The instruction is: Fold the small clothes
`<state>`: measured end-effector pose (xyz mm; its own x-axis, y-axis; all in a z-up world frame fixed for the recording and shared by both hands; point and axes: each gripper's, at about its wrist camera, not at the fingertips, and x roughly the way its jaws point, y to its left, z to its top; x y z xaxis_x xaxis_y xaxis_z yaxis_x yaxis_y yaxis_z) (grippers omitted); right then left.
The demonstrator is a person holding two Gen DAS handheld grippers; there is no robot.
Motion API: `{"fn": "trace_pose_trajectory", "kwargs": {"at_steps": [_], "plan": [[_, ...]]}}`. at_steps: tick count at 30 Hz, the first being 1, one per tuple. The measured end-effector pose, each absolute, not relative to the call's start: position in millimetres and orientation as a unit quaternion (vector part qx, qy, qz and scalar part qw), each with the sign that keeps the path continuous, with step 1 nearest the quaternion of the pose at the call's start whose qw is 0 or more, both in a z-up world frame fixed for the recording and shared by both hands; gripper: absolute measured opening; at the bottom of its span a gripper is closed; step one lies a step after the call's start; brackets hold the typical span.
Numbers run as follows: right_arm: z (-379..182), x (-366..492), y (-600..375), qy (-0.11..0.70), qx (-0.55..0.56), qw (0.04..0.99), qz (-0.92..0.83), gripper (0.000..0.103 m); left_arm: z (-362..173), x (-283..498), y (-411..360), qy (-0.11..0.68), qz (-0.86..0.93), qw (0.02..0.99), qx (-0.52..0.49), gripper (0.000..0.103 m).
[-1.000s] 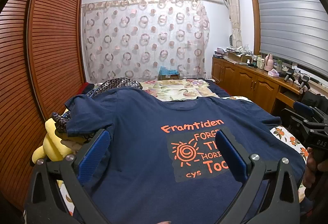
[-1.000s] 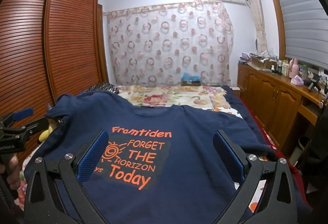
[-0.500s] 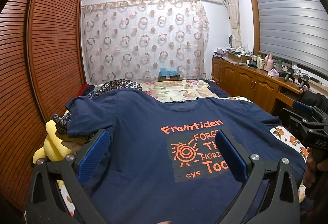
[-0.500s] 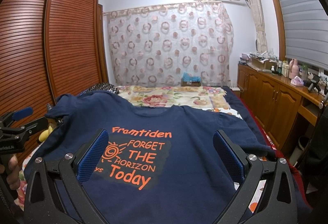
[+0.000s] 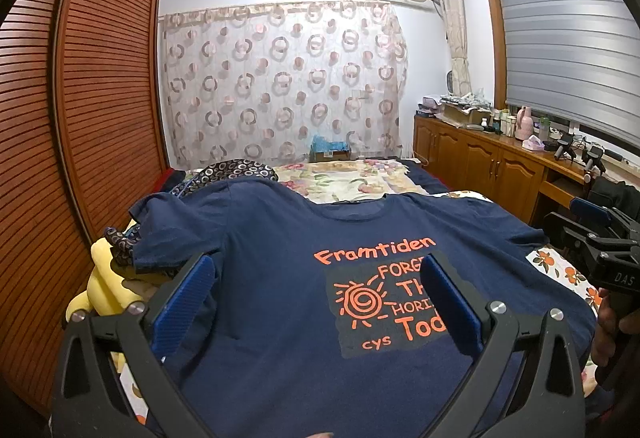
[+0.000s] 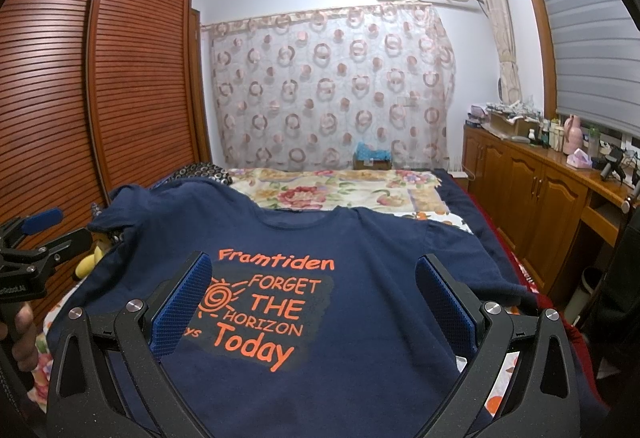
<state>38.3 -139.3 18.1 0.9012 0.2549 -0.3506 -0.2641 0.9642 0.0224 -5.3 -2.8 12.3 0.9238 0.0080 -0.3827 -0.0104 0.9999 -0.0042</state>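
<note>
Left gripper [image 5: 316, 294]: jaws wide, nothing between the pads, hovering above the navy T-shirt [image 5: 280, 278]. The shirt lies flat, print up, spread over the floral bedspread [image 5: 344, 177], hem nearest the jaws, collar beyond them. Outside the left jaw: the shirt's left sleeve [image 5: 176, 226], rumpled over a yellow plush toy [image 5: 100, 278]. Between the jaws: the orange sun print [image 5: 362, 300].

Right gripper [image 6: 312, 290]: jaws also wide, empty, above the same shirt; "FORGET THE HORIZON Today" text [image 6: 272, 314] sits between them, and the right sleeve [image 6: 472, 250] lies beyond the right jaw.

Step, as I judge it: shirt laid out, no fold started. Next move likely calls for each gripper to drop to an edge, left at the bunched sleeve side, and pinch a single layer before folding inward.
</note>
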Motion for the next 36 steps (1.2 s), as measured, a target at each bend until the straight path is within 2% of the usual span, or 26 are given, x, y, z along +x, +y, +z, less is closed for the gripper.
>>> {"fn": "trace_pose_trajectory", "kwargs": {"at_steps": [36], "plan": [[19.2,37.3,-139.7,0.177,-0.013,0.975,0.134,0.103,12.5,-8.1,-5.3,0.193,0.005,0.981,0.000,0.103]]}}
